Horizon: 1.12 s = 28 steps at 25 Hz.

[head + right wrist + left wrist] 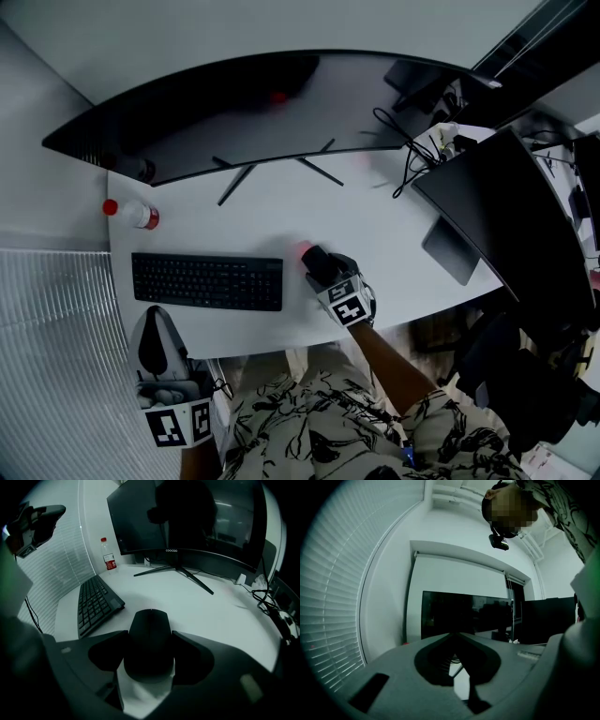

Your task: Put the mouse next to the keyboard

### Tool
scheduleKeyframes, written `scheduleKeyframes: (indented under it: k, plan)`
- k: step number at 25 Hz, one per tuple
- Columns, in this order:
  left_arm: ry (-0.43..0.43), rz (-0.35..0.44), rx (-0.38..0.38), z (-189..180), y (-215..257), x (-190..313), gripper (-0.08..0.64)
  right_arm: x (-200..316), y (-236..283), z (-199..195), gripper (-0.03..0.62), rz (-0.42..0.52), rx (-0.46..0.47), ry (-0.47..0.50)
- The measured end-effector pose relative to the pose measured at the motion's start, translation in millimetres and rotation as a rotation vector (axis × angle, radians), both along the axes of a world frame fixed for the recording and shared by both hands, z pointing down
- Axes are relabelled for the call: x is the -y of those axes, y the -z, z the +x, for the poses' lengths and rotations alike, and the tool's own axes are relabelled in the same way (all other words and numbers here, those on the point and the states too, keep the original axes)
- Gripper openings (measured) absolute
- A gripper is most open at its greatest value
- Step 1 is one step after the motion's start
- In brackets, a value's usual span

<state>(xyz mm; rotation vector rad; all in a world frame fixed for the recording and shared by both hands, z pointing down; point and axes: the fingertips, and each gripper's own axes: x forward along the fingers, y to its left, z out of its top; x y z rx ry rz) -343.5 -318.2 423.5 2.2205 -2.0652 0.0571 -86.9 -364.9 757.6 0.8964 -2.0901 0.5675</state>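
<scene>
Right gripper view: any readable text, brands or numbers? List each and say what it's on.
"coocaa": centre of the lower bezel of the curved monitor.
Label on the bottle: red, with print too small to read.
Key legends on the keyboard: too small to read.
No print visible on the mouse.

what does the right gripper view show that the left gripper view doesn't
Only the right gripper view: the right claw shut on the mouse, the keyboard to its left, and a red-capped bottle. Only the left gripper view: the left claw close up, shut and empty, the ceiling, and the camera worn on the person's head. Both: the curved monitor on the white desk.
</scene>
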Motion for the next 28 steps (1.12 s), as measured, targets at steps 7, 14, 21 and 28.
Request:
scheduleKeyframes:
  k: [7,14,21,28]
  plan:
    - [0.006,-0.003,0.003,-4.4,1.9,-0.1,0.003,1.5,-5.4,-3.1,0.301,0.013,-0.040,0.025]
    - [0.009,0.005,-0.006,-4.4,4.7,1.8,0.003,2.6,-3.2,-2.8,0.314,0.024,-0.029,0.013]
    - [0.011,0.032,-0.005,-4.4,13.6,4.5,0.003,21.8,67.0,0.2,0.274,0.160,0.212,-0.021]
    - [0.012,0.056,0.001,-2.6,29.9,7.5,0.003,33.1,186.2,16.1,0.130,0.385,0.390,-0.025]
